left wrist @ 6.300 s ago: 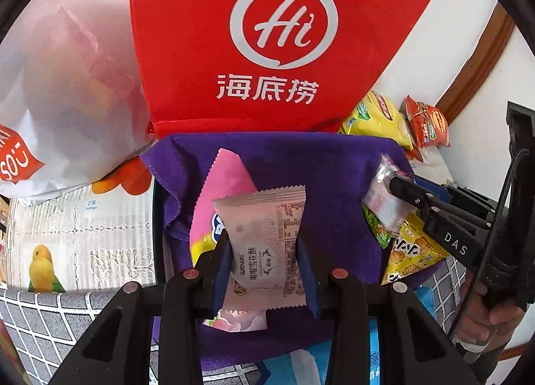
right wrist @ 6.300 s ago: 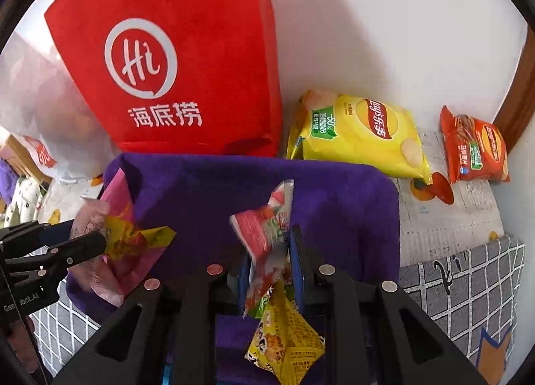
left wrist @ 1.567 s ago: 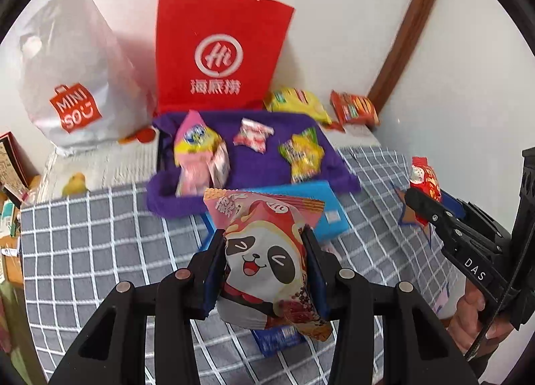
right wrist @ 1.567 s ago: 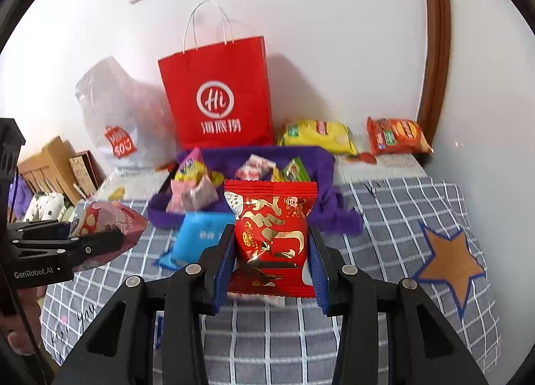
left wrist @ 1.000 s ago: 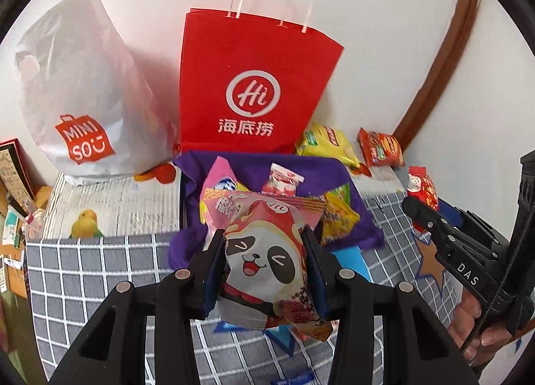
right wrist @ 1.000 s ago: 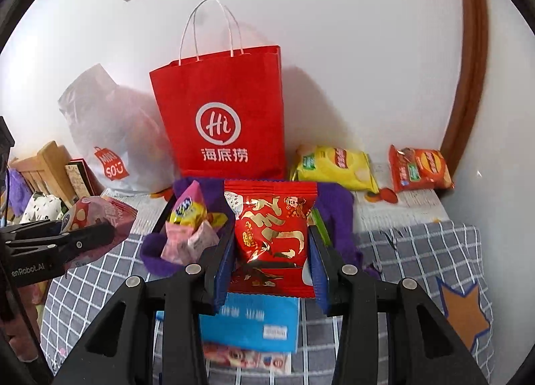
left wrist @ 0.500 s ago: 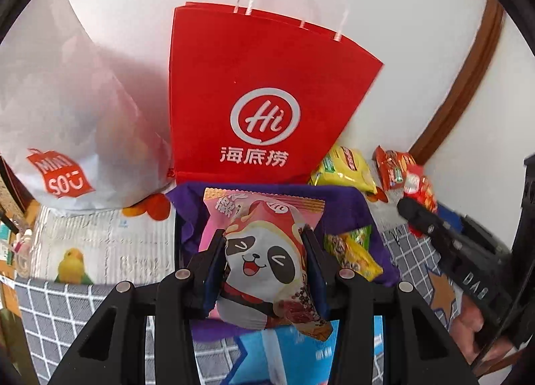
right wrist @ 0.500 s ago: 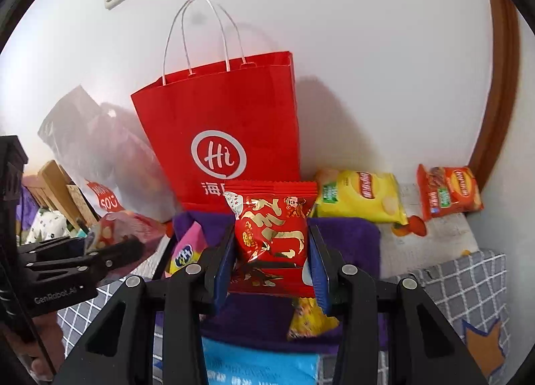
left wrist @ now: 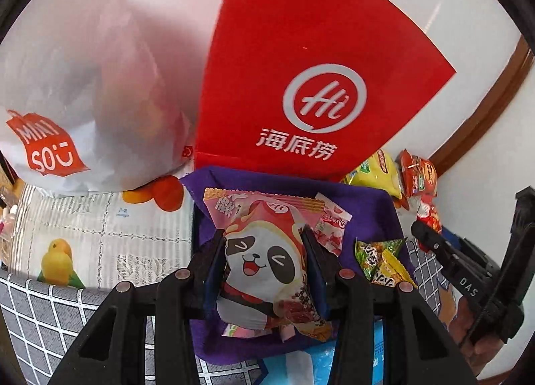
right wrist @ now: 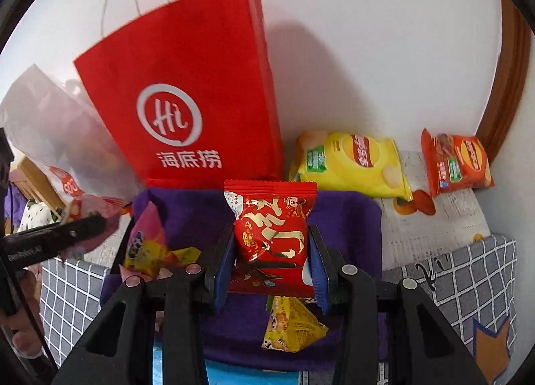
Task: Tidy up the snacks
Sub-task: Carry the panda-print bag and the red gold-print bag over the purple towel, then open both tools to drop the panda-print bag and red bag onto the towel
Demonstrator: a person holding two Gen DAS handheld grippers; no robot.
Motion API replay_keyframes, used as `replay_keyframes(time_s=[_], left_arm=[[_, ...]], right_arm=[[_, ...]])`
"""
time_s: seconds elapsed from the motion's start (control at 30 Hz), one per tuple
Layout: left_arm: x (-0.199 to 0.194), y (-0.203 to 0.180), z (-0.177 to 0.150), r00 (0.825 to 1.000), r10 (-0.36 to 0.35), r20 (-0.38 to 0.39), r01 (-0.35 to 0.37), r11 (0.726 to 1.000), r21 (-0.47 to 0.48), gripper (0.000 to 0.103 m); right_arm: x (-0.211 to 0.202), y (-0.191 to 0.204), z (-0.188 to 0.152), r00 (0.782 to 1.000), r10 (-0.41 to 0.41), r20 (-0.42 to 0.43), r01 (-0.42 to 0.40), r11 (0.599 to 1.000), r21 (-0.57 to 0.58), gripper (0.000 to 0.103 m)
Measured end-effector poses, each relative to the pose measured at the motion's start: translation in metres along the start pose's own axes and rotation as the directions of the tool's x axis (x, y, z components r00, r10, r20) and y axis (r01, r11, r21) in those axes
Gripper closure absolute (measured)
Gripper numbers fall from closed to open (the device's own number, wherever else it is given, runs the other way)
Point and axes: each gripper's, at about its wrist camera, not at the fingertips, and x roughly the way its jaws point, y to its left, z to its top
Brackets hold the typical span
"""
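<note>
My left gripper [left wrist: 264, 251] is shut on a pink panda snack packet [left wrist: 264, 258] and holds it over the purple cloth-lined tray [left wrist: 367, 207]. My right gripper [right wrist: 272, 251] is shut on a red and gold snack packet [right wrist: 272, 227] above the same purple tray [right wrist: 347, 234]. In the tray lie a small pink-red packet [left wrist: 334, 224], a green-yellow packet [left wrist: 381, 261] that also shows in the right wrist view [right wrist: 287, 324], and a pink-yellow packet [right wrist: 147, 244]. The right gripper [left wrist: 434, 244] shows at the right edge of the left wrist view.
A red paper bag [right wrist: 187, 97] stands against the wall behind the tray. A white MINISO plastic bag [left wrist: 67, 84] sits to its left. A yellow chip bag [right wrist: 351, 161] and an orange chip bag [right wrist: 458, 164] lie to the right. A blue pack [left wrist: 317, 365] lies before the tray.
Both grippers have moved forward toward the tray with their packets still held. The tray and red bag now loom closer and the packets hang over the purple cloth.
</note>
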Motion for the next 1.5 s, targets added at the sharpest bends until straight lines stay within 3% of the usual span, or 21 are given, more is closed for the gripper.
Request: replay_keyframes(time_s=[0.13,0.77,1.1,1.5], left_arm=[[0.000,0.005,0.000,1.000,-0.006,-0.009,0.006,1.000,-0.010,0.061],[0.005,-0.009,-0.004,1.000,0.003,-0.022,-0.002,0.999,0.036,0.061],[0.008,-0.002,-0.003,1.000,0.007,-0.028,-0.006,1.000,0.015,0.061],[0.035,-0.022,-0.014,0.994,-0.028,-0.105,0.035,0.997,0.063,0.061]], right_arm=[[0.006,0.002,-0.002,0.999,0.038,-0.022,-0.038,0.999,0.004,0.062],[0.004,0.013,-0.006,1.000,0.007,-0.019,-0.008,0.999,-0.054,0.062],[0.005,0.004,-0.005,1.000,0.000,-0.024,-0.001,0.999,-0.043,0.062],[0.034,0.007,-0.013,0.993,0.018,-0.117,-0.025,0.998,-0.057,0.061]])
